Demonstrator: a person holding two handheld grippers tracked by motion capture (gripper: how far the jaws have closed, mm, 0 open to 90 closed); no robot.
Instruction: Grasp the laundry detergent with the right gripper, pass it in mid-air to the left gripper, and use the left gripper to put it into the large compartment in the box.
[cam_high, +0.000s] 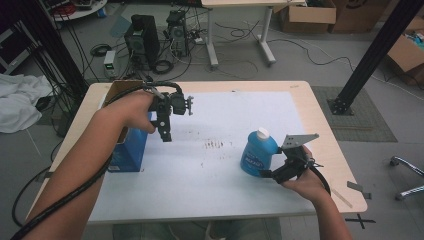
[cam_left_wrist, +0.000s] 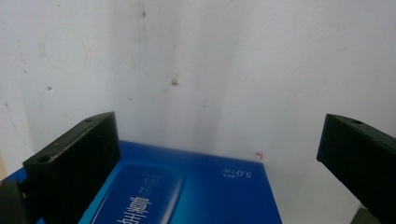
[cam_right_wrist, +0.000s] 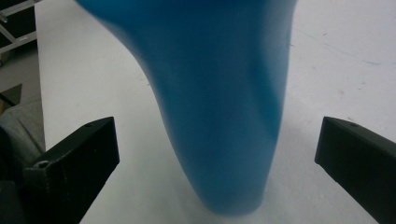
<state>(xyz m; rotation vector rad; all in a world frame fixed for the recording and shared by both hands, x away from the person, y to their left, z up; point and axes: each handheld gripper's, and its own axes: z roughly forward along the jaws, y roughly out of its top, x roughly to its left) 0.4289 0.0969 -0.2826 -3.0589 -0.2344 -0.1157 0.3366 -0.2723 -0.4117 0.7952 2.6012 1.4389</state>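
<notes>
One blue bottle (cam_high: 258, 154) between the open right tool (cam_high: 272, 174), one blue box (cam_high: 131, 150) below the open left tool (cam_high: 164, 135).

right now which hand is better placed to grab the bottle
Right. The right gripper is beside the bottle, jaws open with the bottle between them; the left gripper hovers over the blue box.
</notes>
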